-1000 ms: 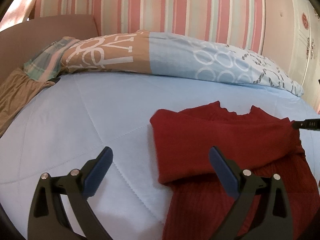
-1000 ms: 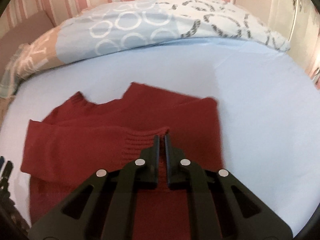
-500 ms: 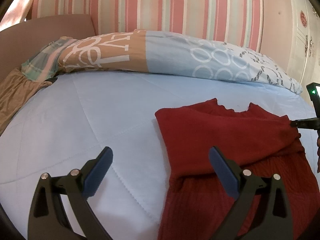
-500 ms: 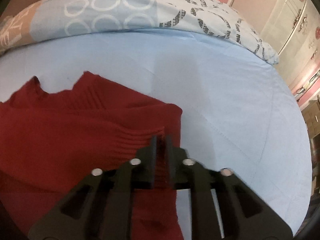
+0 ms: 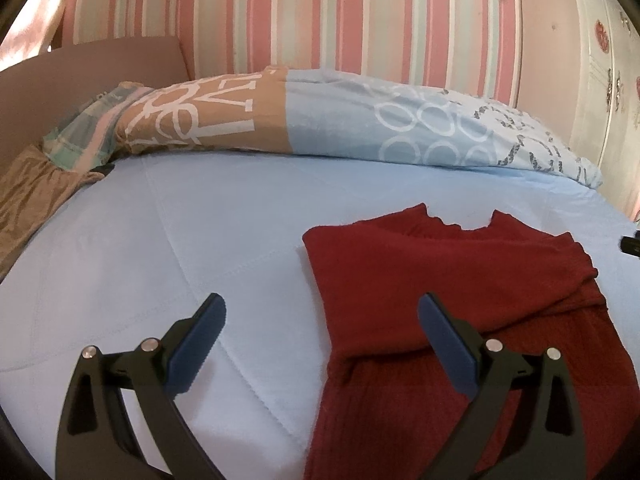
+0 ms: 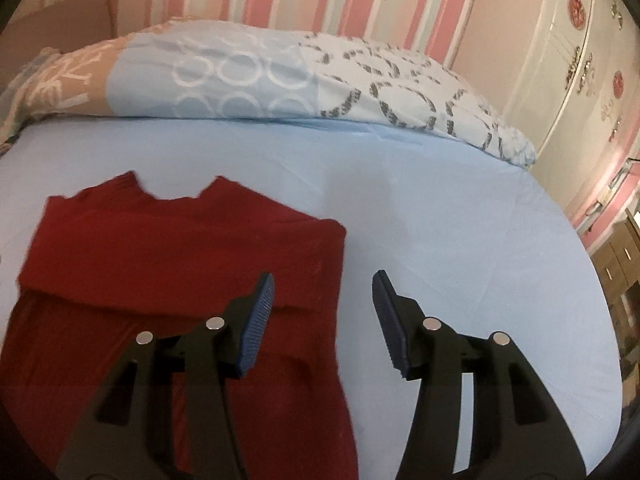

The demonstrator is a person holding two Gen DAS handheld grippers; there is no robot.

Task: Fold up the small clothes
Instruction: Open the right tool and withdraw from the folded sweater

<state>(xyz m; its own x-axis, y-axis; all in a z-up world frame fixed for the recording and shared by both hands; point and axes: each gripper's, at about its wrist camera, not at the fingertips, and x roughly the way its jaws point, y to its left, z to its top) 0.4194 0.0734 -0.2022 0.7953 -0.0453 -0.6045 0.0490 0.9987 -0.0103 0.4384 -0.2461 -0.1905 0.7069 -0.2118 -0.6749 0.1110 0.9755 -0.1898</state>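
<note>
Nearest the right wrist camera, the right hand-held gripper (image 6: 323, 294) is being opened, its blue pads parted with nothing pinched between them; the jaws are being held over the right edge of the red sweater (image 6: 172, 256). In the left wrist view, the left hand-held gripper (image 5: 322, 314) is being held released and wide, empty, above the sweater's left edge. The sweater itself is lying flat on the light blue bed (image 5: 160, 224), with both sleeves being kept folded across the chest and the neckline pointing toward the patterned duvet (image 5: 340, 124) bunched along the striped wall (image 5: 360, 20) beyond. The sleeve fold is judged done and the body still unfolded. Trouble is being risked chiefly at the next pinch: if only the top layer is being caught, the folded sleeves may be dragged open; if the bed sheet is being grabbed with the knit, the whole garment may be skewed and the edges left uneven.
</note>
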